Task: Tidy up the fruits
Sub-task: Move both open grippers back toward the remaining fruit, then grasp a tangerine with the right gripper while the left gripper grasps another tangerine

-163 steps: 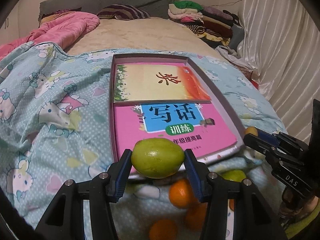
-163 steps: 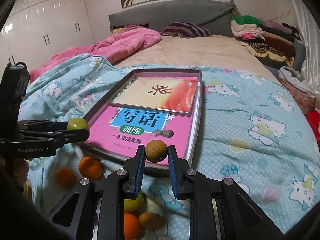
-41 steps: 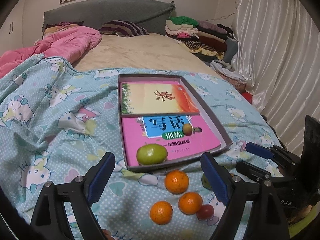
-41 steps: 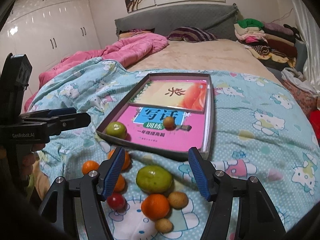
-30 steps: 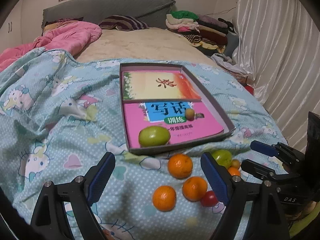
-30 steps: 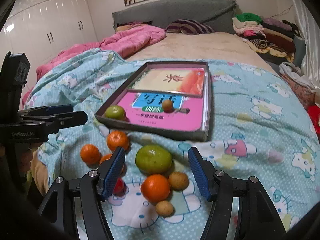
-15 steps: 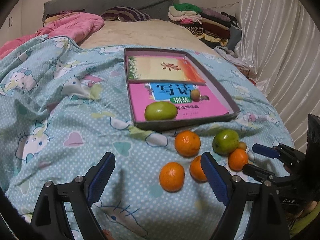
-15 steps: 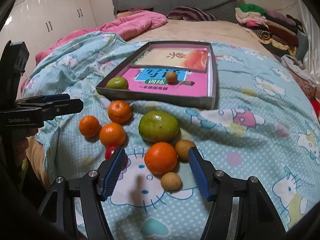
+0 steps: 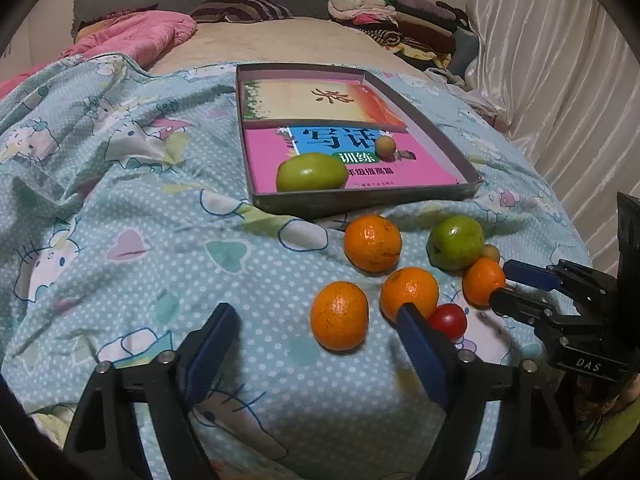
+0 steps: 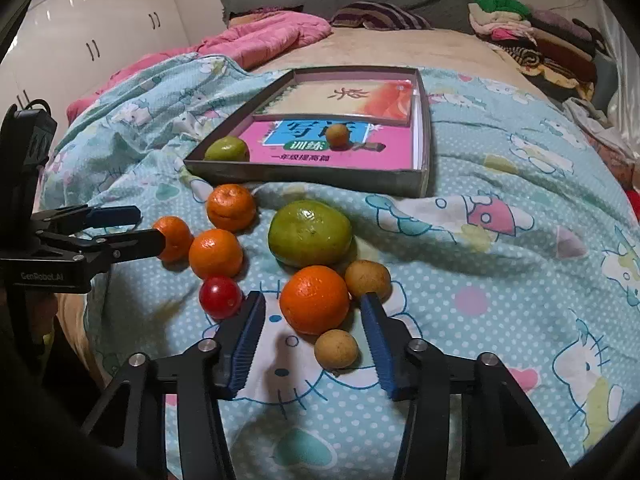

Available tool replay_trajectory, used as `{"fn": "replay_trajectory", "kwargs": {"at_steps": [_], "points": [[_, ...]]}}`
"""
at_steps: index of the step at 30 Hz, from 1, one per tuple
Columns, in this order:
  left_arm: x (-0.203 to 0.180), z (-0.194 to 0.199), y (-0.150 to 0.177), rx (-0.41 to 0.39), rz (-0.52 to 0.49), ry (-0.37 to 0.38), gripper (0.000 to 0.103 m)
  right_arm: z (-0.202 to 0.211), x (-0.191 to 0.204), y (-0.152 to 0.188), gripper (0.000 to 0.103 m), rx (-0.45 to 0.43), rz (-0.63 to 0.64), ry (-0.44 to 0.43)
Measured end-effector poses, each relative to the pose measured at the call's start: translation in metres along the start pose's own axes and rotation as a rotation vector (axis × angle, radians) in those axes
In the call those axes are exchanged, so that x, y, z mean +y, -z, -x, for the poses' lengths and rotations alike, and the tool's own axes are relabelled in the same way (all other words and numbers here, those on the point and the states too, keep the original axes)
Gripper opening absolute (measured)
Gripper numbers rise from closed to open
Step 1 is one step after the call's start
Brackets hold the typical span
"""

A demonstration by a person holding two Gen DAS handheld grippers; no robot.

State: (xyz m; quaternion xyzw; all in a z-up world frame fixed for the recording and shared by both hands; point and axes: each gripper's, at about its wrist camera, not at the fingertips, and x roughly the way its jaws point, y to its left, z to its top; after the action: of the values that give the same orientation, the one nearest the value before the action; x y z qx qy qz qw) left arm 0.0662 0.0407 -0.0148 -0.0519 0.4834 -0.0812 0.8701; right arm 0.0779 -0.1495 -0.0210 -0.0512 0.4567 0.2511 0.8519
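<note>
The left claw [image 9: 316, 336] is spread wide with nothing between its blue-padded fingers [image 9: 208, 344]; it hangs low over the bed's pale blue cartoon-cat quilt [image 9: 132, 248]. A round orange mandarin [image 9: 339, 316] lies on the quilt just ahead of the gap, nearer the right-hand finger. A second mandarin [image 9: 409, 293] sits right at that finger's tip, with a small red cherry tomato [image 9: 448, 321] just beside it.

The right claw [image 10: 312, 332] is also wide open and grips nothing. Between its fingertips, slightly ahead of them, lies a bright orange mandarin [image 10: 314, 299], untouched by either pad as far as can be seen. A small tan round fruit [image 10: 336, 349] lies within the gap, touching or almost touching that mandarin, and another tan fruit [image 10: 368, 280] sits by the right fingertip. A large green citrus fruit [image 10: 310, 233] rests just beyond the mandarin. To the left lie three more mandarins [image 10: 216, 253].

Farther up the quilt stands a shallow grey cardboard box [image 10: 320, 178] holding a pink exercise book [image 10: 384, 156] and a yellow-orange book [image 10: 352, 100]. On the pink book rest a green oval fruit [image 10: 227, 149], in the near left corner, and a small brownish round fruit [image 10: 337, 135] near the middle.
</note>
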Motion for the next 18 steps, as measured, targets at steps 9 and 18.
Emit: {"fn": "replay_trajectory", "kwargs": {"at_steps": [9,18], "points": [[-0.002,-0.003,0.002,-0.001,-0.014,0.011,0.066,-0.012,0.003,0.000,0.039,0.022,0.026,0.013],[-0.006,-0.008,0.002,-0.001,-0.027,0.029,0.055,-0.027,0.009,-0.005,0.038,0.025,0.071,0.042]]}}
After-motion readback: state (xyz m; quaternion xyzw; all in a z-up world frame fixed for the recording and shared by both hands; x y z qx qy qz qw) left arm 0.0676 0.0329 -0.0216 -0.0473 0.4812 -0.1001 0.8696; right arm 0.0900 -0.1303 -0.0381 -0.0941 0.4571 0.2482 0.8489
